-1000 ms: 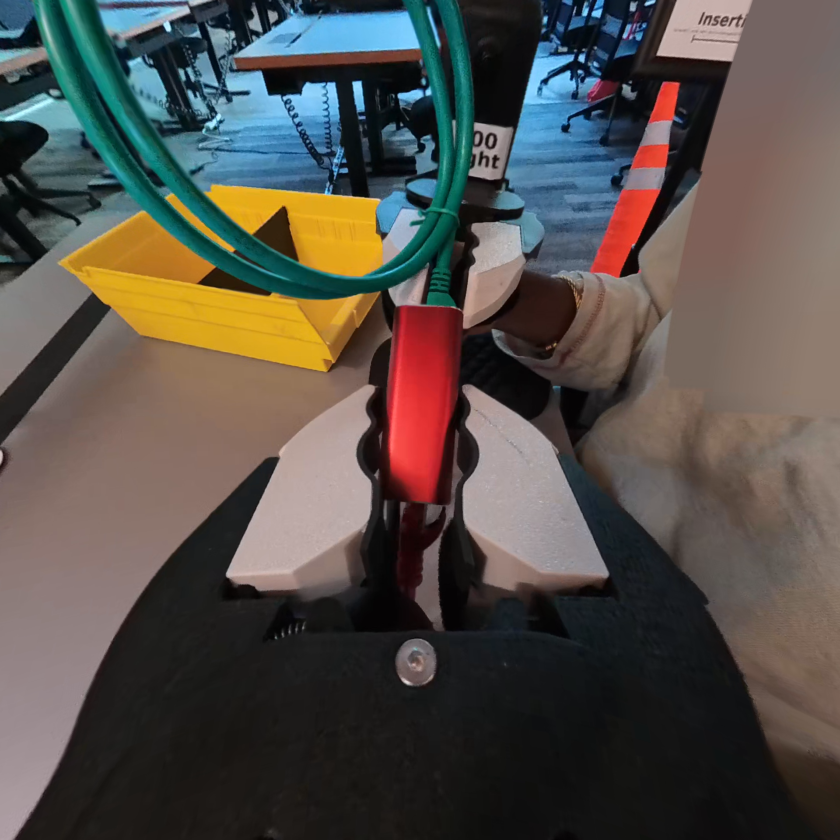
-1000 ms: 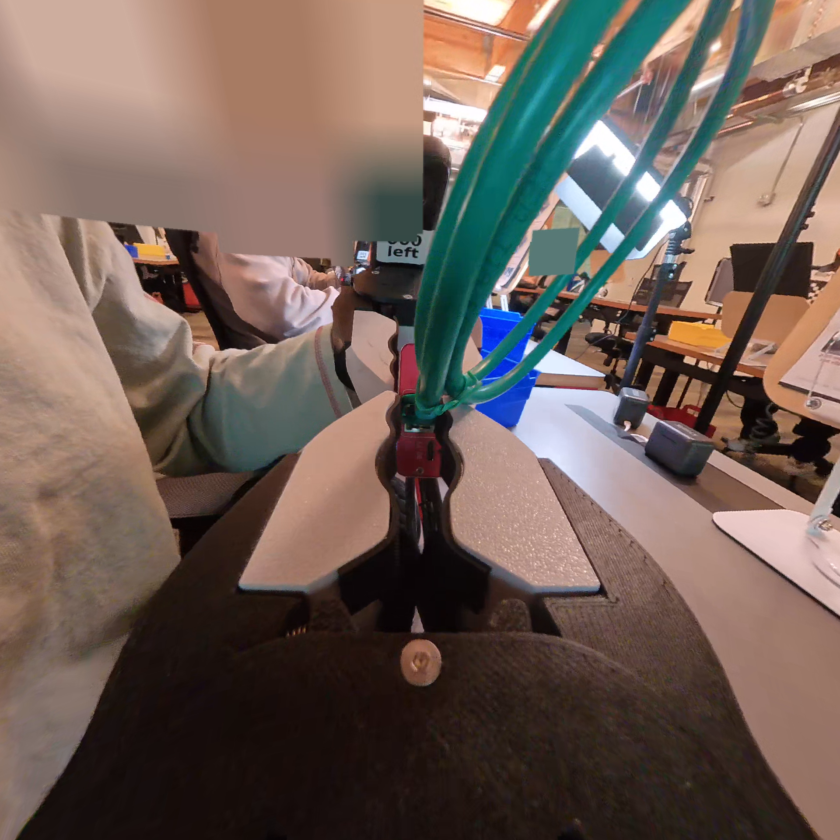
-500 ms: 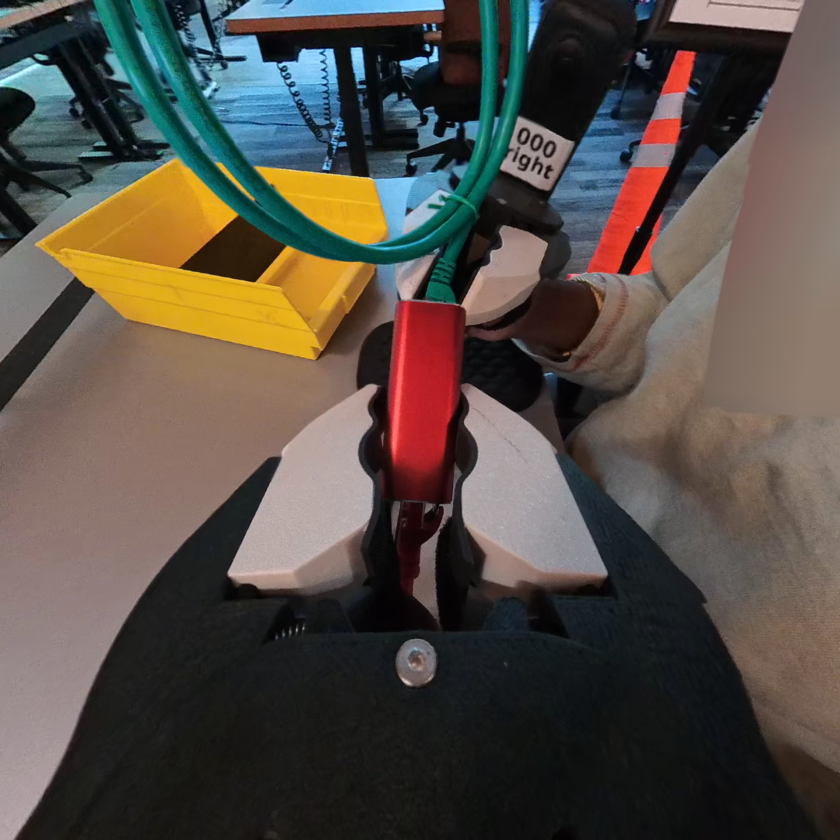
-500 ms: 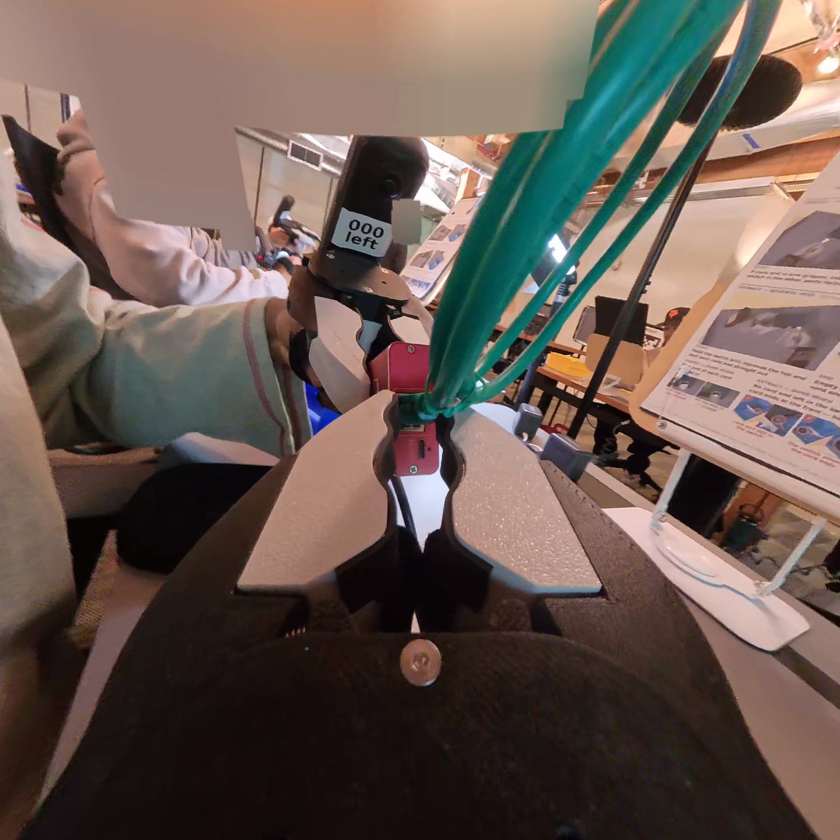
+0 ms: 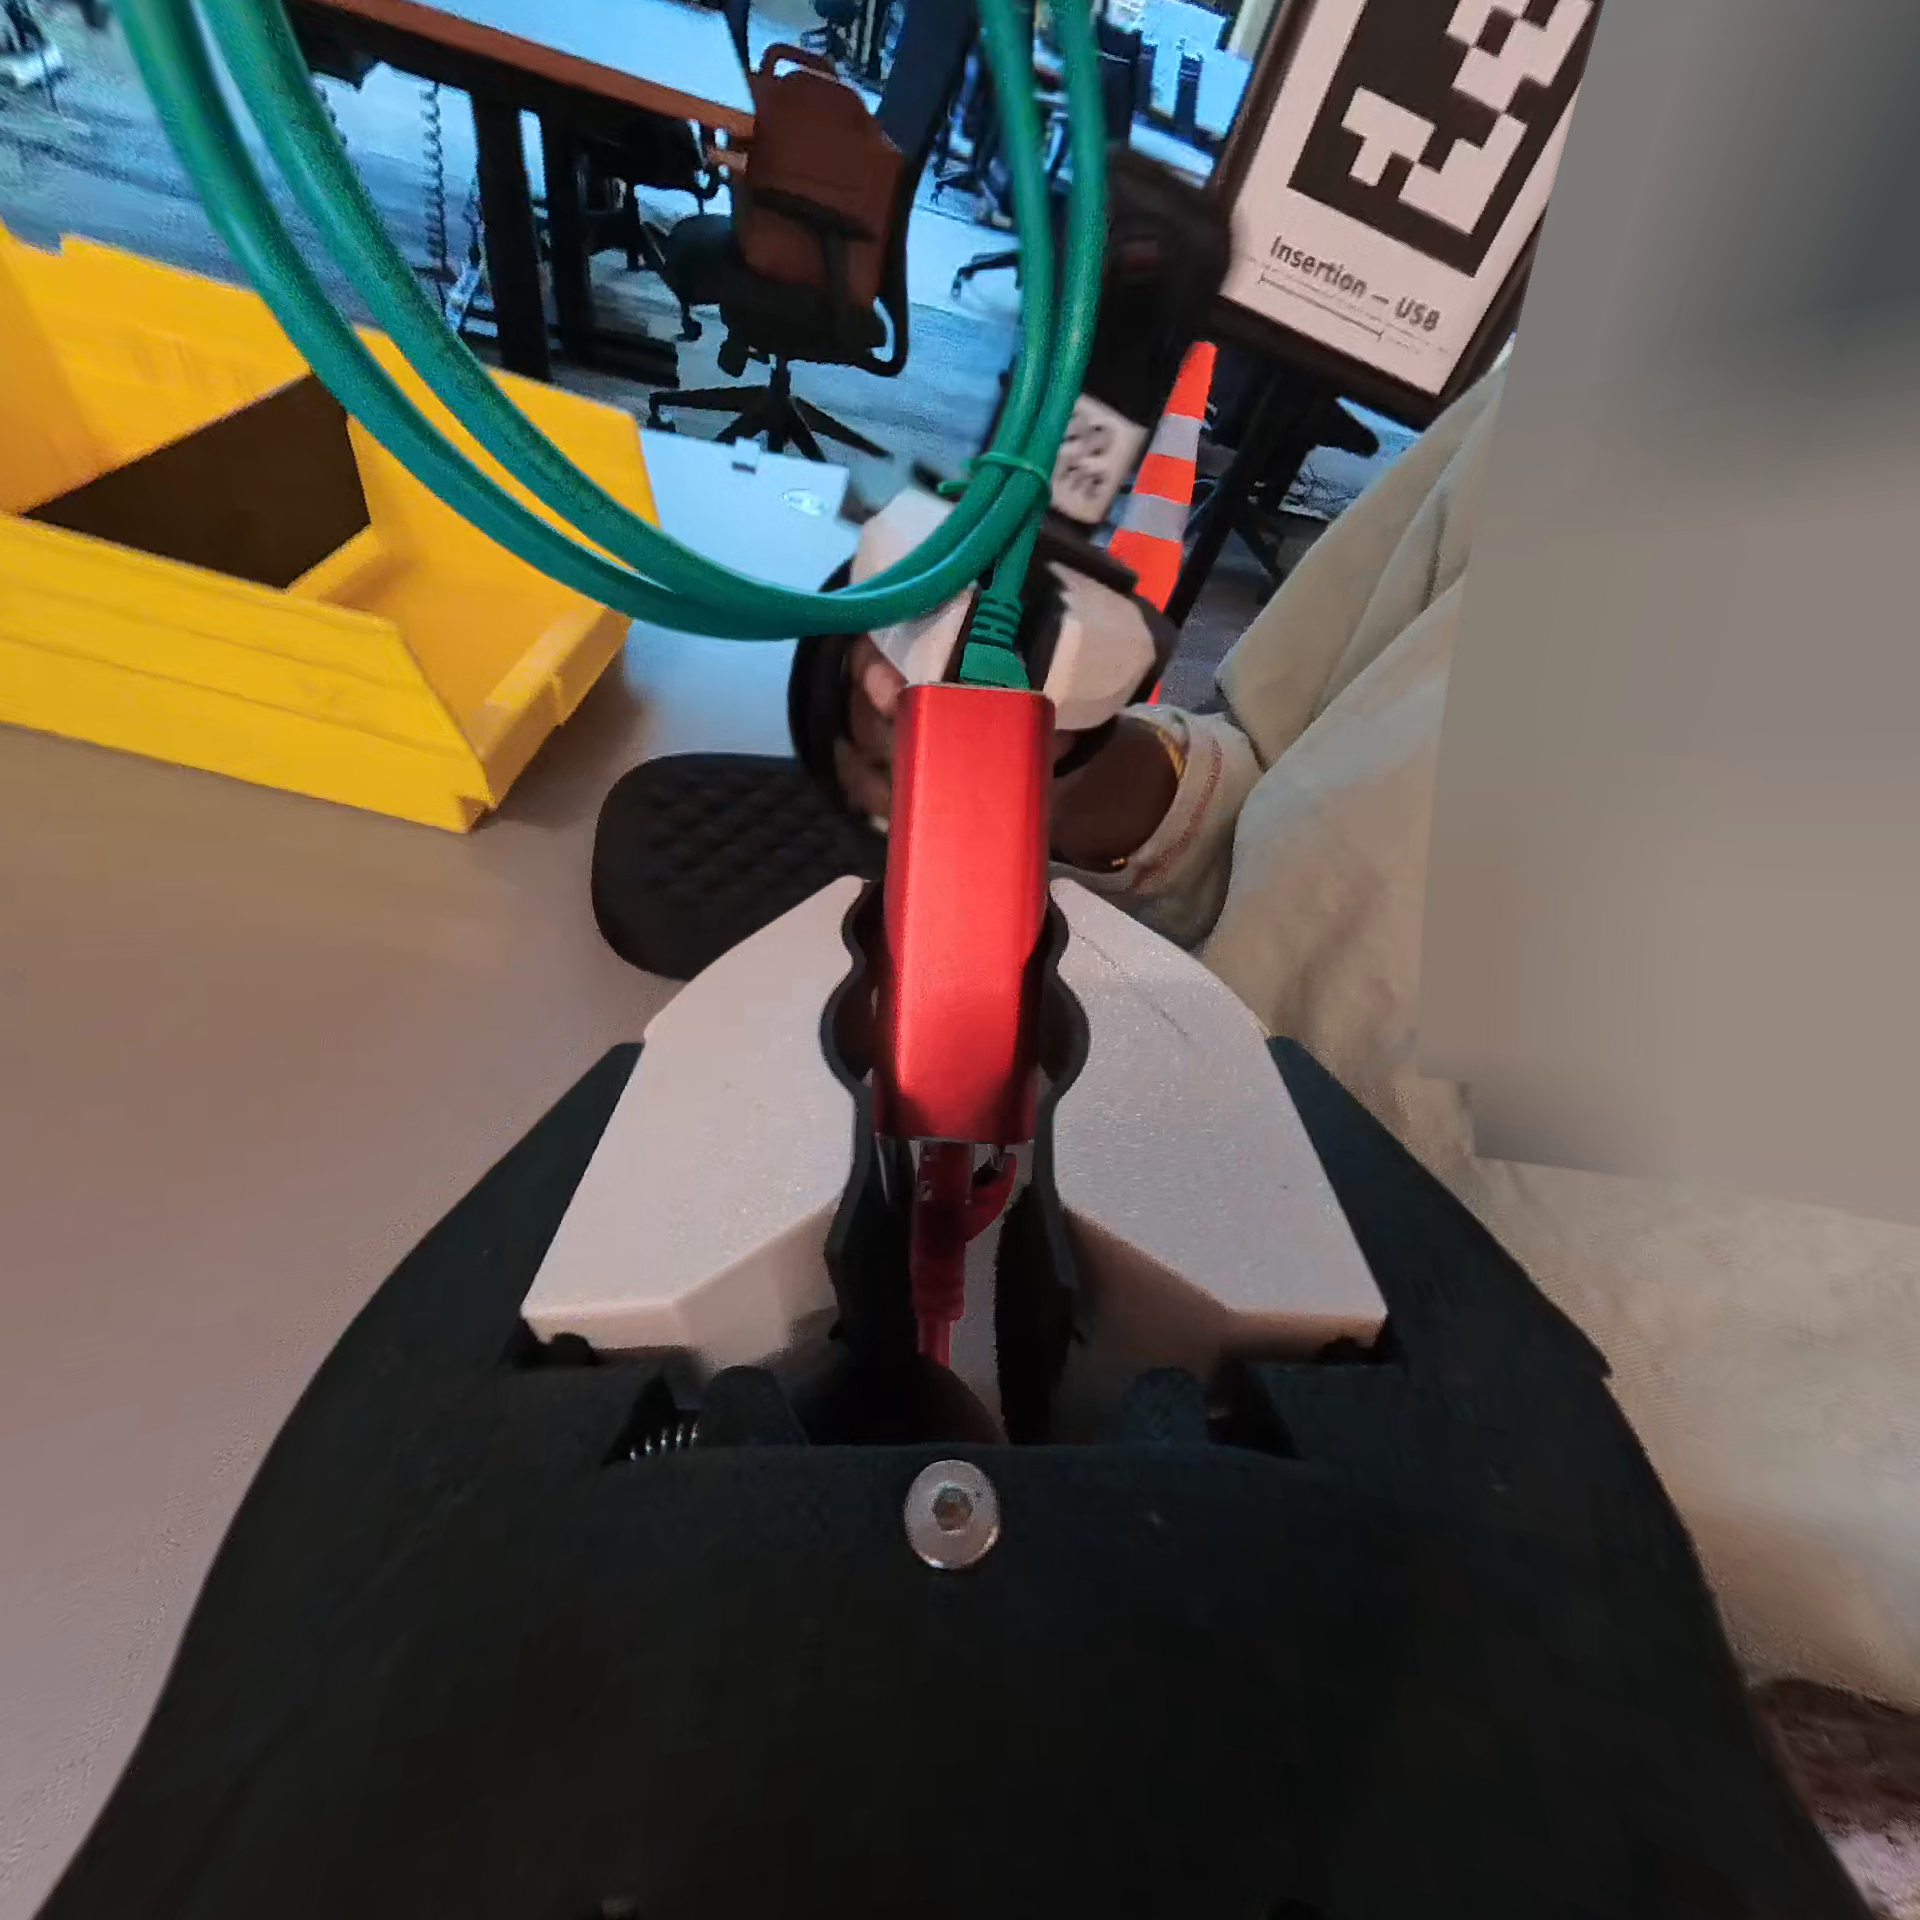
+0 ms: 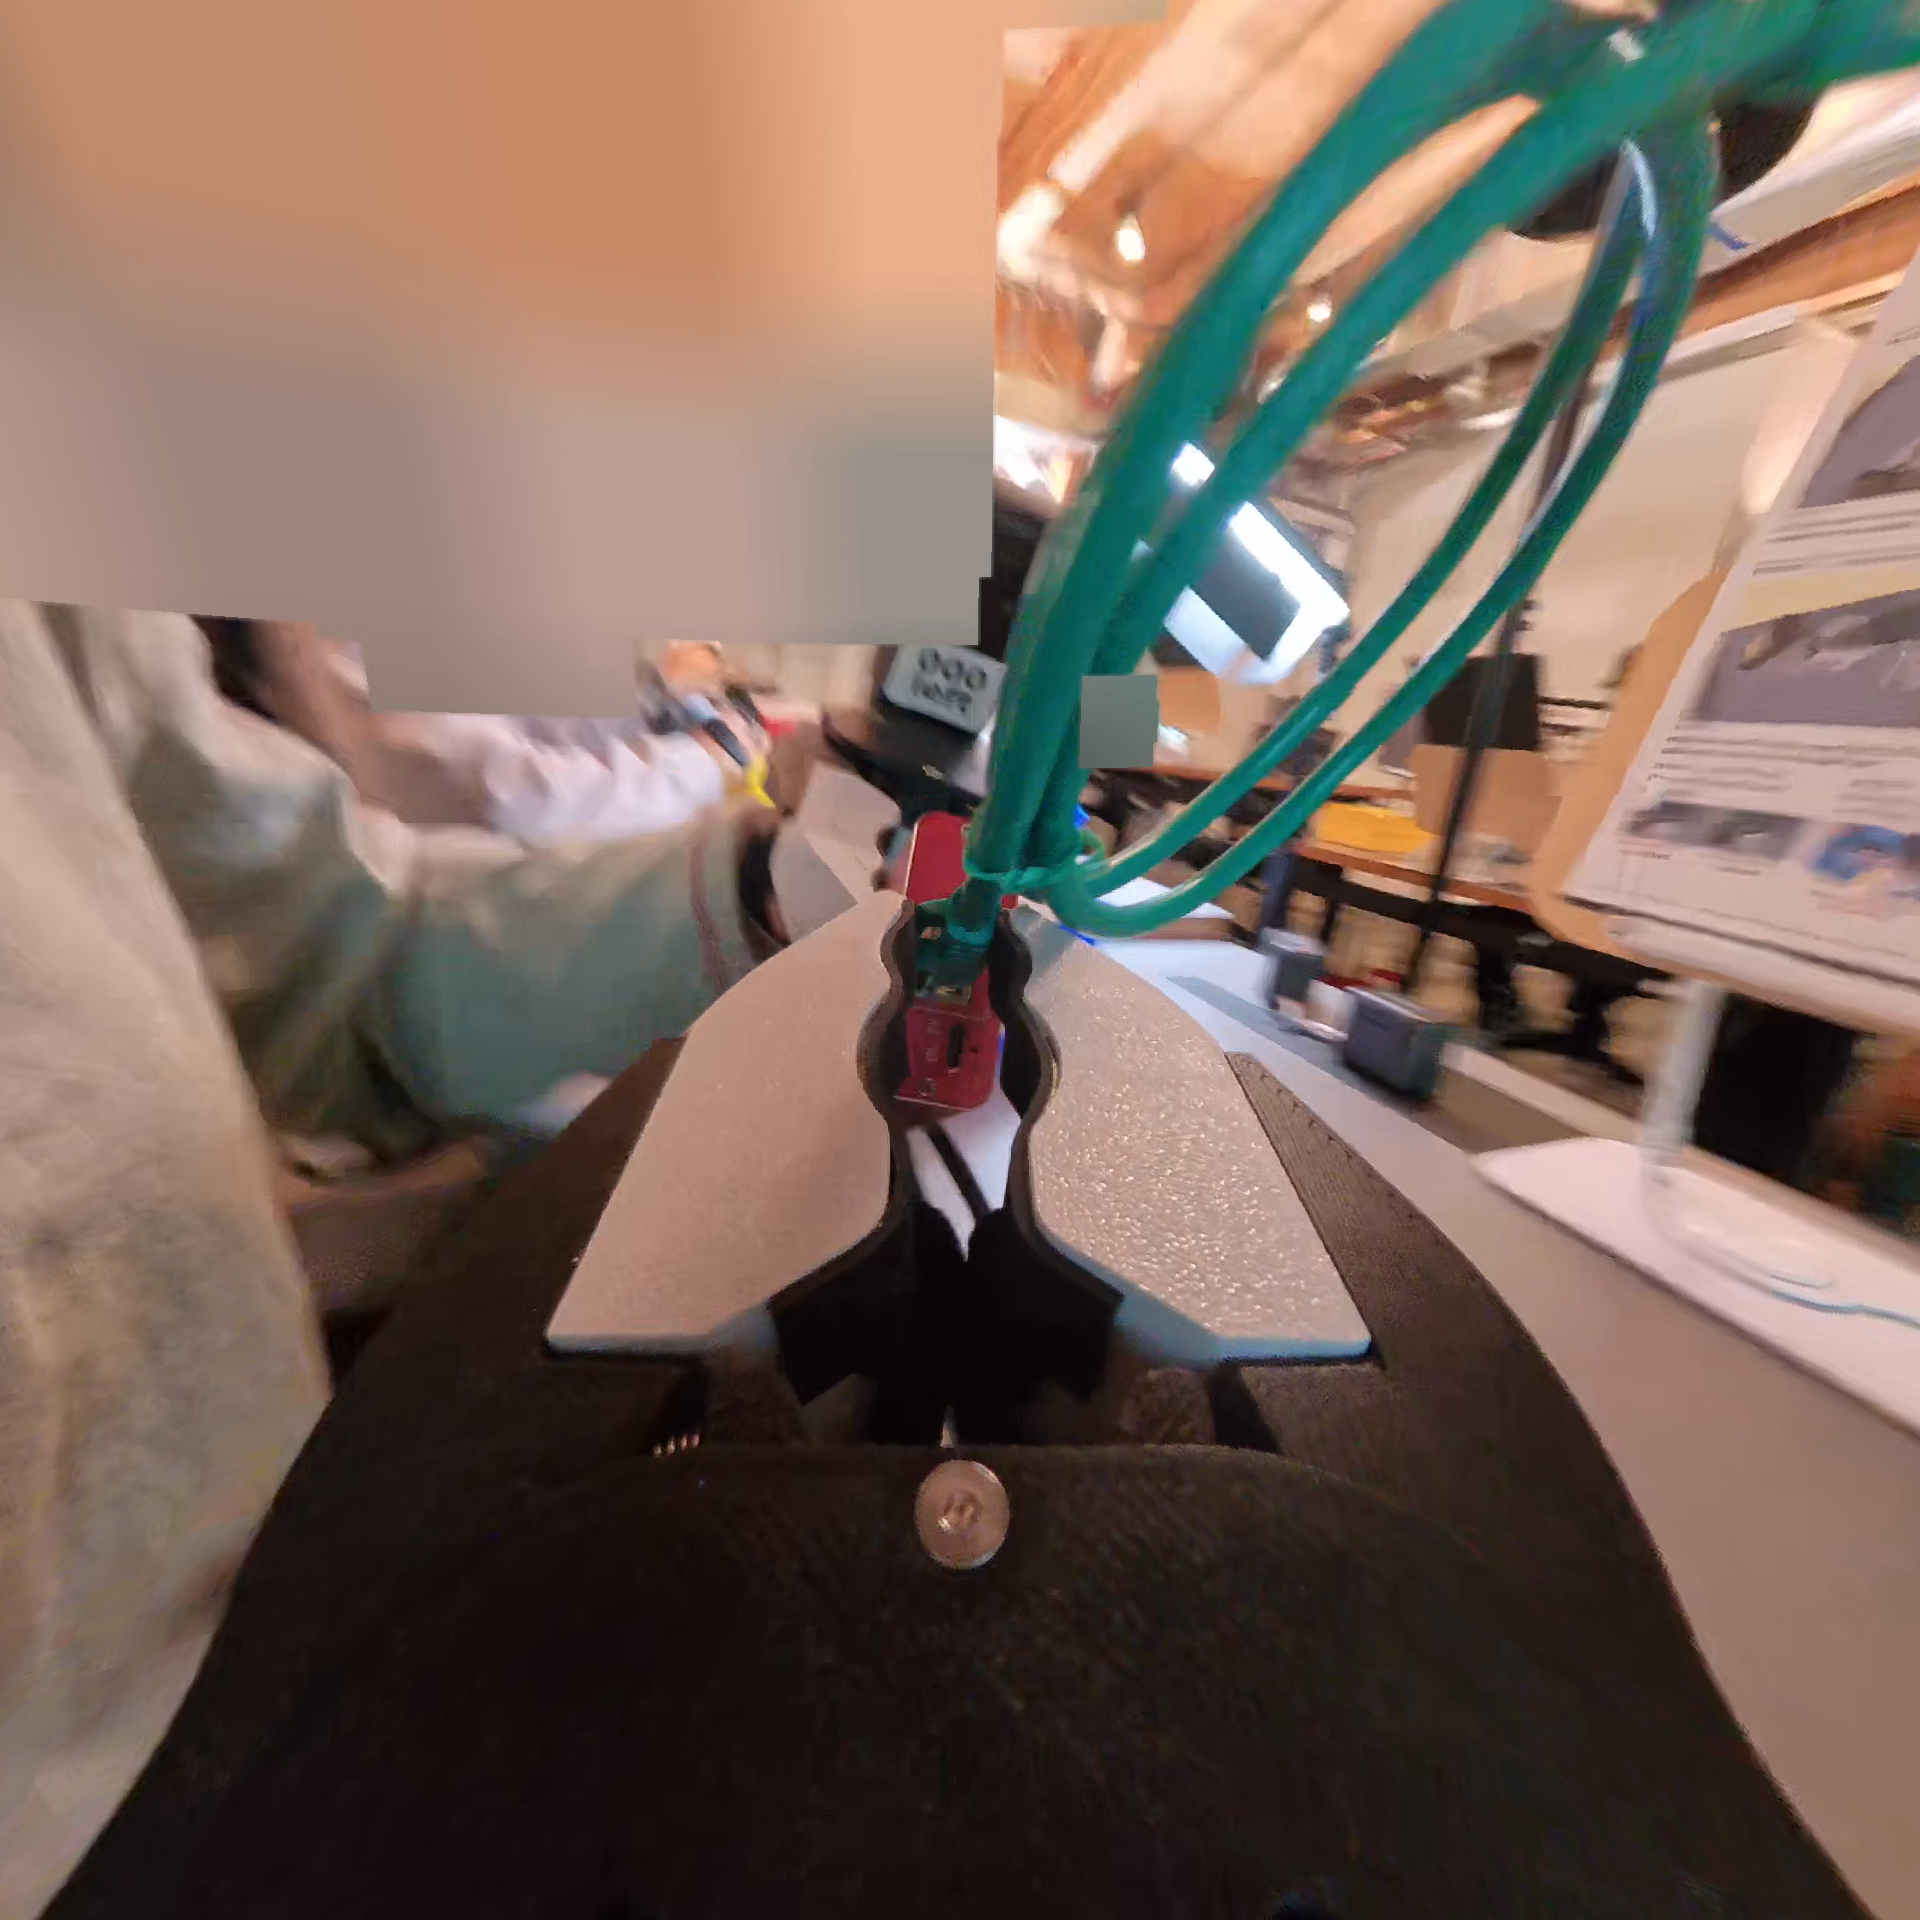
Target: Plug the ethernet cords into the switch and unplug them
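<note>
My left gripper [image 5: 956, 920] is shut on the red switch [image 5: 961, 831], a slim red metal box held above the table. A red cord [image 5: 940, 1247] hangs from the switch's near end. The green cord [image 5: 468, 436] loops overhead, and its plug [image 5: 992, 649] sits in the switch's far end. My right gripper [image 6: 954, 935] is shut on that green plug [image 6: 951, 940], with the switch's end face [image 6: 940, 1049] just behind it. The right gripper [image 5: 1003, 623] faces the left one across the switch. The left gripper [image 6: 940, 686] shows blurred in the right wrist view.
A yellow bin [image 5: 260, 644] stands on the grey table [image 5: 260, 1039] to the left. A black mesh pad [image 5: 727, 842] lies past the switch. An orange cone [image 5: 1169, 457] and a sign board [image 5: 1382, 156] stand behind. A document stand [image 6: 1818, 675] and small grey boxes [image 6: 1392, 1039] are to the right.
Both grippers have swung together with the switch and plug still held. The left view has turned right, so the bin slid left. The green loops swayed.
</note>
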Demonstrator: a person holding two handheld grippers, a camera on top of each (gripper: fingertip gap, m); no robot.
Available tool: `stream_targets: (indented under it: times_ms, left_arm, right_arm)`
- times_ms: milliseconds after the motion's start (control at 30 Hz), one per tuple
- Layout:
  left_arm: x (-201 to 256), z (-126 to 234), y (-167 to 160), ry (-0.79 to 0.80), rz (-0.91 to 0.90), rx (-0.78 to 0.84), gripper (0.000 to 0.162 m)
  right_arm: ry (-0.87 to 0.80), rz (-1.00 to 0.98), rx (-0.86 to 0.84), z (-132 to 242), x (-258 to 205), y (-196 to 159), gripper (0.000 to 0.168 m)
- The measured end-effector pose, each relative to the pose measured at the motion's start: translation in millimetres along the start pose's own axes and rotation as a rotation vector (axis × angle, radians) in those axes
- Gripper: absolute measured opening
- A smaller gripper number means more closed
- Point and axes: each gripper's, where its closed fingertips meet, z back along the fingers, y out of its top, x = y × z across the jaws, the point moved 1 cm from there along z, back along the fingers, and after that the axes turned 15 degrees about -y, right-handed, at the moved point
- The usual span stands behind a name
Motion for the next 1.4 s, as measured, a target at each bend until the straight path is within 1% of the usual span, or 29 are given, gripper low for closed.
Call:
stream_targets:
  times_ms: [67,100,133,167,233,267,333,367,400,433,467,533,567,600,667,733,800,867,933,1000,1033,1100,1167,1233,1267,1300,1333,1367,1400]
  left_arm:
    - [-1.2,1.3,-1.7,0.006,0.025,0.006,0.028]
    - [0.1,0.7,-1.0,0.011,0.017,0.007,0.028]
    - [1.6,-0.2,0.0,0.018,-0.002,0.001,0.028]
    - [2.4,-0.9,0.5,0.028,-0.027,-0.01,0.028]
    - [1.1,-0.3,-1.1,0.03,-0.028,-0.017,0.028]
    - [1.2,0.8,-2.1,0.013,-0.018,-0.011,0.028]
    - [-1.7,5.3,-3.4,0.009,0.007,0.008,0.027]
    - [-3.6,7.3,-2.1,0.007,0.022,0.03,0.027]
    - [-4.9,9.2,-0.4,0.005,0.03,0.053,0.027]
    - [-4.9,11.9,2.7,-0.001,0.029,0.079,0.027]
    - [-6.2,15.8,5.4,0.004,0.033,0.098,0.027]
    - [-8.6,22.4,5.1,-0.002,0.059,0.086,0.027]
    - [-12.7,24.7,4.8,0.016,0.086,0.077,0.027]
    - [-17.5,26.3,5.6,0.039,0.108,0.076,0.027]
    - [-24.7,26.6,8.2,0.056,0.156,0.067,0.027]
    - [-32.8,23.3,8.6,0.079,0.187,0.022,0.026]
    - [-36.4,15.5,8.9,0.062,0.206,-0.03,0.027]
    - [-37.9,5.7,7.4,0.035,0.223,-0.082,0.027]
    - [-35.1,-3.5,5.1,-0.01,0.228,-0.135,0.027]
    - [-35.2,-8.7,4.2,-0.017,0.229,-0.171,0.027]
    - [-35.2,-9.7,5.5,-0.022,0.225,-0.174,0.027]
    - [-34.7,-10.1,4.8,-0.035,0.226,-0.194,0.028]
    - [-37.8,-10.1,3.7,-0.03,0.224,-0.191,0.028]
    - [-41.6,-10.9,6.2,-0.018,0.198,-0.158,0.03]
    - [-44.5,-9.9,9.2,0.026,0.138,-0.154,0.04]
    - [-47.6,-6.1,12.8,0.105,0.042,-0.167,0.062]
    - [-53.3,2.2,17.0,0.242,-0.079,-0.196,0.085]
    - [-58.4,14.6,22.4,0.41,-0.224,-0.247,0.098]
    - [-59.5,27.4,30.2,0.58,-0.389,-0.305,0.105]
  right_arm:
    - [-0.096,0.268,-0.065,-1.3,2.8,-5.7,0.017]
    - [-0.122,0.356,-0.077,-1.0,2.2,-4.4,0.018]
    - [-0.127,0.382,-0.075,-0.2,0.8,-2.2,0.018]
    - [-0.111,0.346,-0.065,0.8,-0.8,-0.4,0.017]
    - [-0.076,0.195,-0.05,1.0,-0.9,-2.0,0.015]
    - [-0.038,0.083,-0.041,0.1,-1.2,-3.3,0.014]
    - [0.071,-0.218,-0.09,-3.3,0.1,-9.8,0.013]
    - [0.103,-0.304,-0.113,-3.7,2.4,-12.9,0.013]
    - [0.105,-0.341,-0.116,-3.0,6.1,-13.1,0.013]
    - [0.088,-0.336,-0.092,-0.5,11.2,-9.9,0.02]
    - [0.074,-0.292,-0.066,3.9,15.0,-5.9,0.033]
    - [-0.021,-0.13,-0.054,14.3,28.0,0.8,0.07]
    - [-0.079,-0.002,-0.029,21.3,33.9,9.4,0.077]
    - [-0.124,0.149,0.004,28.1,35.6,20.9,0.079]
    - [-0.121,0.462,0.018,33.1,22.8,40.7,0.079]
    - [-0.062,0.712,-0.07,23.2,6.4,44.0,0.091]
    - [0.002,0.924,-0.223,7.6,1.1,26.4,0.1]
    - [0.04,1.138,-0.349,-5.9,10.0,0.9,0.101]
    - [0.079,1.34,-0.436,-13.6,22.8,-23.5,0.099]
    - [0.111,1.471,-0.495,-16.9,29.6,-38.6,0.095]
    - [0.132,1.503,-0.503,-17.5,28.8,-43.5,0.09]
    - [0.142,1.542,-0.5,-18.0,27.8,-48.8,0.072]
    - [0.113,1.549,-0.521,-18.5,31.4,-51.3,0.071]
    - [0.09,1.512,-0.552,-17.7,33.6,-51.8,0.07]
    - [0.081,1.479,-0.576,-16.9,36.2,-52.4,0.07]
    - [0.067,1.441,-0.595,-16.2,40.0,-53.3,0.07]
    - [0.051,1.398,-0.608,-15.4,44.8,-53.9,0.07]
    - [0.028,1.344,-0.626,-14.5,50.5,-54.4,0.07]
    - [0.002,1.279,-0.648,-13.6,57.0,-55.0,0.07]
